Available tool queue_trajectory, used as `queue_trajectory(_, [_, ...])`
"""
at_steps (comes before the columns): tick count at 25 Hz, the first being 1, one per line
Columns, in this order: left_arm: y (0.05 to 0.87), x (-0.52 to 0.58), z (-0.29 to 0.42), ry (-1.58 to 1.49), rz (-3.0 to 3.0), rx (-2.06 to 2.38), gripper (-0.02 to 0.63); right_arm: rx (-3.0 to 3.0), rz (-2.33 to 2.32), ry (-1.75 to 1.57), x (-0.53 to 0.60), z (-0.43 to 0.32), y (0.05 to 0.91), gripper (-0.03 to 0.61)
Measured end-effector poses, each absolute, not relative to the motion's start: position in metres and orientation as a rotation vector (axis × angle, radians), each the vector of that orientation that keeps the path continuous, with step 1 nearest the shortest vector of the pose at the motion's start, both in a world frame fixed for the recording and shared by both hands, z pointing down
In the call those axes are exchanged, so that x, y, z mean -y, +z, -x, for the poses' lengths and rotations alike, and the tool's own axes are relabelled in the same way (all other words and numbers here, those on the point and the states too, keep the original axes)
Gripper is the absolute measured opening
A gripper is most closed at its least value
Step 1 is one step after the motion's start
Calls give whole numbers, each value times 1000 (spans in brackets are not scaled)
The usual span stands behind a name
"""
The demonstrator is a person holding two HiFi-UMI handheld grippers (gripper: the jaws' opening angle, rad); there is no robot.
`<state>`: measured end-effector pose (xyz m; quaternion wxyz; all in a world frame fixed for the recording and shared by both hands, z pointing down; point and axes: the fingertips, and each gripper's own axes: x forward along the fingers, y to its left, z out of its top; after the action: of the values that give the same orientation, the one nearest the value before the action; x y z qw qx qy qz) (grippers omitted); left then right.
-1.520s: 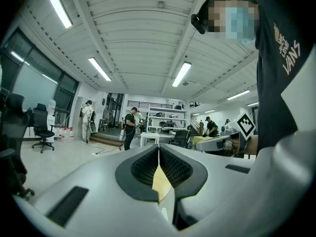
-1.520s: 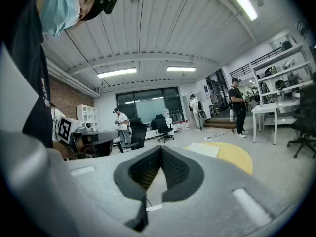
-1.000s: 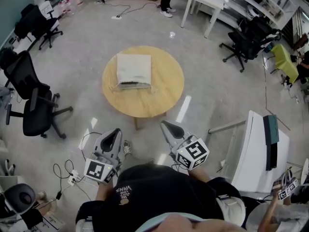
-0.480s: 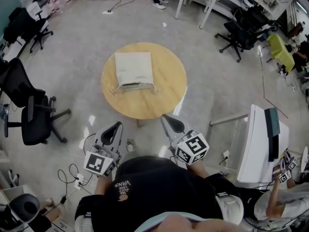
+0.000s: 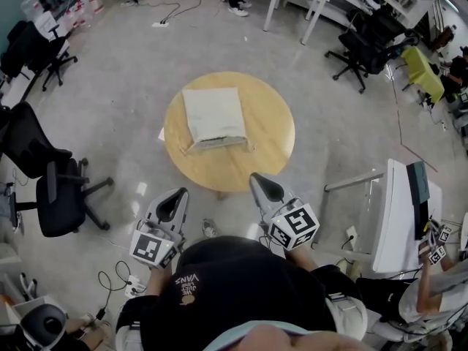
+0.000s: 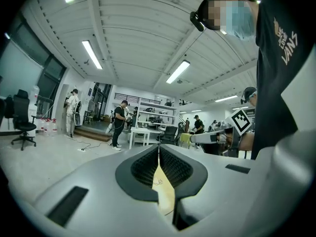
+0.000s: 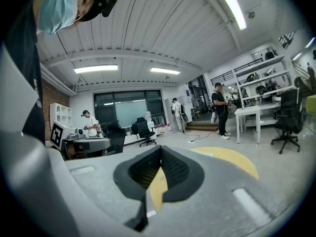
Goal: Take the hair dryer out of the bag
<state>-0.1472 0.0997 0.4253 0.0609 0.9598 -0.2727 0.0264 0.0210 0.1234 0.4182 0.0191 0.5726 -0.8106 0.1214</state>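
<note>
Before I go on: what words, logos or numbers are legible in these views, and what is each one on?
"VANS": on the person's black shirt, upside down in the head view.
Smaller print beside it on the shirt: too small to read.
Cubes on the left gripper and right gripper: square black-and-white patterns, no letters.
Bag: no print visible.

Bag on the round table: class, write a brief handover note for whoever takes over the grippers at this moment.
Left gripper: shut, empty, held short of the table.
Right gripper: shut, empty, also short of the table.
Bag lies flat on the table, untouched; the dryer is not visible, presumably inside.
Done: nothing yet.
Left: reach the bag, open it, take the dryer out.
</note>
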Motion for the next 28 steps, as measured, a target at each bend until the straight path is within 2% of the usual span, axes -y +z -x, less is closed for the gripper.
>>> queue_trajectory(14, [431, -60, 180, 61, -2938, 646, 12, 2411, -1936, 395, -101, 16, 425, -3])
queue_trajectory(28, [454, -23, 185, 94, -2908, 761, 12, 2445, -1878, 382, -67, 17, 423, -2])
